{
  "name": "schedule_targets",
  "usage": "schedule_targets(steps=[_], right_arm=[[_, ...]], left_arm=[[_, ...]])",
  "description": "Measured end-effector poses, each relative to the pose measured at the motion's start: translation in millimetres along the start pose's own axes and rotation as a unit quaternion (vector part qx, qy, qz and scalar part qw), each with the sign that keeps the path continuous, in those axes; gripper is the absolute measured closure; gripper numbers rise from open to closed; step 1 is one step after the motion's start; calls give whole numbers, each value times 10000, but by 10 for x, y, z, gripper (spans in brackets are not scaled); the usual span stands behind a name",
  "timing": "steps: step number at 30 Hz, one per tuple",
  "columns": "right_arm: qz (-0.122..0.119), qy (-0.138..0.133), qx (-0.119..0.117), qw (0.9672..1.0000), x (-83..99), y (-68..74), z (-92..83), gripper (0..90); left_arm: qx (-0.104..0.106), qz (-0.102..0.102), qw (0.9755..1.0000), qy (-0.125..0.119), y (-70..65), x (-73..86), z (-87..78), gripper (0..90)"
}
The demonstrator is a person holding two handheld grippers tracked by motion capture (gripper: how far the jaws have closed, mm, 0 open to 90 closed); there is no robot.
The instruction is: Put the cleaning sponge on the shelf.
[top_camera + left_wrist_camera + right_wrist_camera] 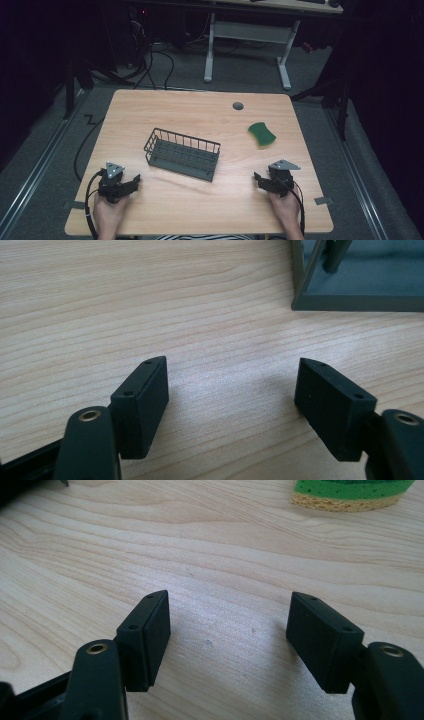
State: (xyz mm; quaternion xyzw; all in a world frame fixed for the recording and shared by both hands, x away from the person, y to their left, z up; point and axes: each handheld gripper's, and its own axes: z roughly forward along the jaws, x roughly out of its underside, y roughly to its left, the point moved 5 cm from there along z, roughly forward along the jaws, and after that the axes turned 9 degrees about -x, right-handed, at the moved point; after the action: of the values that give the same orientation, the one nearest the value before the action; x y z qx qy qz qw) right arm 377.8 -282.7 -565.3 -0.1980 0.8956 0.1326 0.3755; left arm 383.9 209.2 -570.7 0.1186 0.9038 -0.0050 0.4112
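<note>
The work surface is one rectangular table (200, 200) with a pale wood-grain laminate top, matte and finely streaked, with a small round grey cable port (238, 106) near its far edge.

One dark grey wire basket (182, 153), oblong, with thin vertical bars and a flat grid floor, stands upright at mid-table, set at a slight angle. In the left gripper view one corner of it (350, 285) appears at the upper right: smooth grey base frame and round posts.

One green sponge (262, 134), waisted in outline, lies flat on the far right part of the table, well apart from the basket. The right gripper view shows its build (350, 492): a green scouring layer over a tan porous foam layer.

Two grippers rest at the near edge, each held in one hand. The left gripper (131, 181), black with a grey three-cornered plate, lies near the basket's near left corner; its jaws stand apart with bare wood between the flat rectangular black pads (142, 405). The right gripper (259, 179) lies near the right edge, pointing toward the sponge; its jaws stand apart likewise, with nothing between the pads (147, 637).
</note>
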Motion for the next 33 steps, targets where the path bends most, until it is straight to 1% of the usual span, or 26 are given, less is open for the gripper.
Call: schedule_targets(steps=[6, 16, 24, 29, 31, 33], right_arm=[[9, 0, -16, 10000, -1, -1, 0, 340], [0, 1, -6, 10000, -1, -1, 0, 341], [-16, -2, -67, 10000, -3, -3, 1, 350], [-155, 8, -119, 9998, -15, 6, 7, 377], [-253, 18, -126, 9996, -28, 25, 7, 396], [-337, 3, -177, 9993, -48, 47, 8, 419]], left_arm=[[16, 4, 10000, 3, -6, -2, 3, 284], [-36, -25, 10000, 20, -16, -9, 7, 283], [-43, -22, 10000, 11, -20, -12, 6, 305], [-48, -47, 10000, 1, -13, -18, 8, 325], [27, -120, 9999, -4, -9, -21, 2, 333], [88, -139, 9999, -24, -5, -22, -5, 339]])
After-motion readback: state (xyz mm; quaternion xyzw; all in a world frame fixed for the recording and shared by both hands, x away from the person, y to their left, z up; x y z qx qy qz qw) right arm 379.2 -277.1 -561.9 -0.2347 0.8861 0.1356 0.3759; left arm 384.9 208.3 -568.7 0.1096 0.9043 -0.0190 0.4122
